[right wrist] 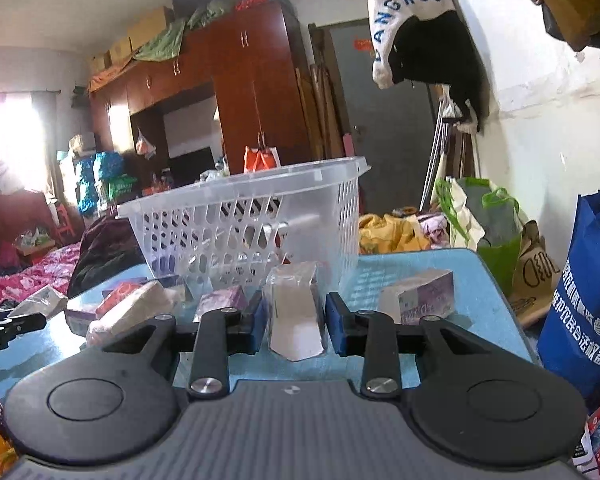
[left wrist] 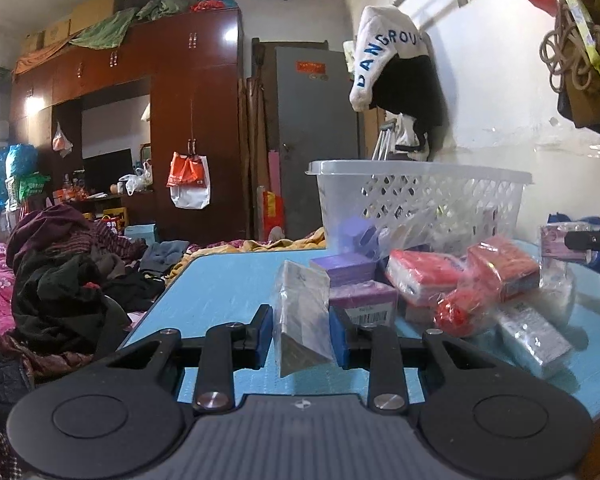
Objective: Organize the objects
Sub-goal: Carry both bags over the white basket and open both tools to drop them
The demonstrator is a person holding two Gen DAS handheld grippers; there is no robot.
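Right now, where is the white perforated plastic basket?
The white perforated plastic basket stands at the blue table's far side, behind the purple boxes, ahead of both grippers.

Left claw (left wrist: 302,330) and right claw (right wrist: 296,322) both gape, level.

Two wrist cams low & close over blue table (left wrist: 228,280), opposite ends, both facing shared basket (right wrist: 240,216)

The hanging white garment (left wrist: 384,48) reads "DANGROU"; the blue bag's (right wrist: 584,308) Chinese lettering is too small to read.
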